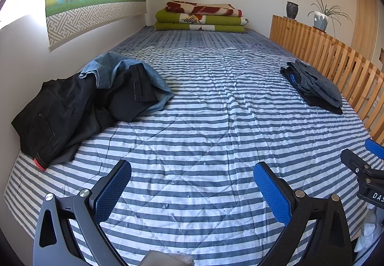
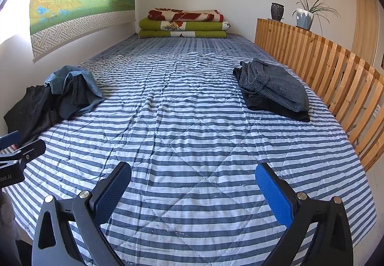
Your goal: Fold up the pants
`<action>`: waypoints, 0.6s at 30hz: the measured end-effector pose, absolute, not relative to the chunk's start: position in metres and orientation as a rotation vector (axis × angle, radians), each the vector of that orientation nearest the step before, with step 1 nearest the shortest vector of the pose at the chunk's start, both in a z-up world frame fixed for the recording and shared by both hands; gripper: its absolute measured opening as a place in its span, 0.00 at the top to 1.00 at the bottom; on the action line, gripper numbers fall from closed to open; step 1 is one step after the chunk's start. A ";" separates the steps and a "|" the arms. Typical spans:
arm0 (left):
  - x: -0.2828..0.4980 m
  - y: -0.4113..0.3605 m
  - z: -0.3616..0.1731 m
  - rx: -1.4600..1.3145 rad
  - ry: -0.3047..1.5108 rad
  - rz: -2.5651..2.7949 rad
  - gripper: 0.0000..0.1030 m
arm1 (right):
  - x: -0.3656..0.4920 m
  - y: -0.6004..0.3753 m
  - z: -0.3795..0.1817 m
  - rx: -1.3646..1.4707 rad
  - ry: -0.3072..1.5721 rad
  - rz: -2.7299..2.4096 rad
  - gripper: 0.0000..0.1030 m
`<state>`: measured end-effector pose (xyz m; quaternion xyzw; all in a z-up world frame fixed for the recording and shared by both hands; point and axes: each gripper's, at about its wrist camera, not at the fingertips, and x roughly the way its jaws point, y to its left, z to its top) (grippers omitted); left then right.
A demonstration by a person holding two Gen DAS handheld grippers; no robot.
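Both tongs, left tongs (image 1: 192, 184) and right tongs (image 2: 193, 185), hung wide apart and empty over the near end of the bed (image 2: 192, 136). The unfolded pants (image 1: 72, 107) lay crumpled further up the bed, against its wall side, with a folded stack (image 2: 273, 88) opposite by its wooden rail (image 2: 336, 74). Best bet, I'd say: grab the top pair by the waistband with both tongs and drag it to the bed's middle first.
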<state>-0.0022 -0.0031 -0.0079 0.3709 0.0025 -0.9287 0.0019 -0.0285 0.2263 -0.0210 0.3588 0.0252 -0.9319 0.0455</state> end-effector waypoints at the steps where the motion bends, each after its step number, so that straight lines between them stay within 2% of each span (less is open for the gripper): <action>1: -0.002 -0.003 -0.008 1.165 0.007 -2.913 0.00 | -0.028 0.226 -0.021 1.095 0.076 -2.846 0.01; 18: -0.004 -0.002 -0.009 1.170 -0.004 -2.913 0.00 | -0.028 0.227 -0.024 1.099 0.074 -2.843 0.01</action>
